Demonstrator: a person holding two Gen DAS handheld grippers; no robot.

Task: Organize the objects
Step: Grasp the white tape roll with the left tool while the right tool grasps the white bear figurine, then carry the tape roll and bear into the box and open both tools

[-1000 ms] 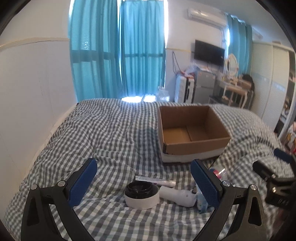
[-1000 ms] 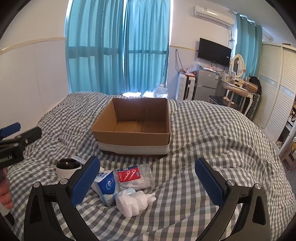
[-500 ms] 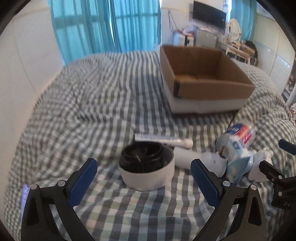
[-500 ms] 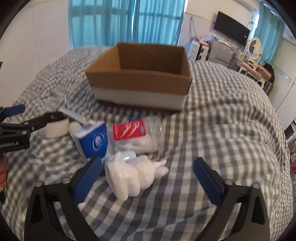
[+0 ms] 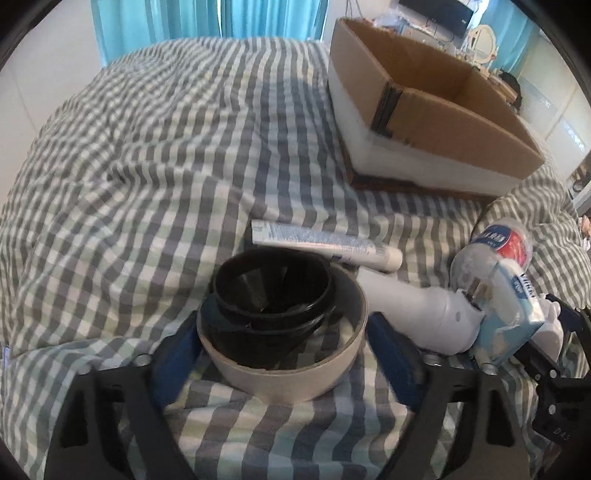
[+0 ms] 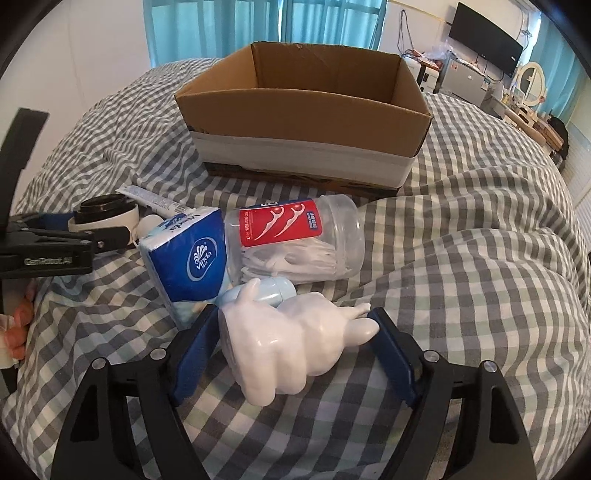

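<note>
My left gripper (image 5: 282, 347) points steeply down at the bed, its blue pads on either side of a round white container (image 5: 284, 354) with a black cup-shaped insert (image 5: 271, 291) tilted inside it; the jaws are closing, and I cannot tell whether the pads already press on the container's wall. Just beyond it lies a white tube (image 5: 325, 245) flat on the checked bedspread (image 5: 147, 166), and to the right a white handheld appliance (image 5: 417, 317) lies on its side, its head against a blue tissue pack (image 5: 509, 317). My right gripper (image 6: 295, 347) straddles a glossy white rabbit-shaped figure (image 6: 291, 347) lying on its side, the jaws closing around it; the left pad sits close against its body and the right pad is by its ears, though contact is not clear. Touching the figure behind is a pale blue rounded item (image 6: 266, 290), then the tissue pack (image 6: 188, 254) standing tilted, and beside that a clear jar of floss picks (image 6: 295, 240) with a red label, lying on its side. Farther back, the open cardboard box (image 6: 303, 140) sits on the bedspread with nothing visible inside. Teal curtains (image 6: 332, 22) hang behind it.
</note>
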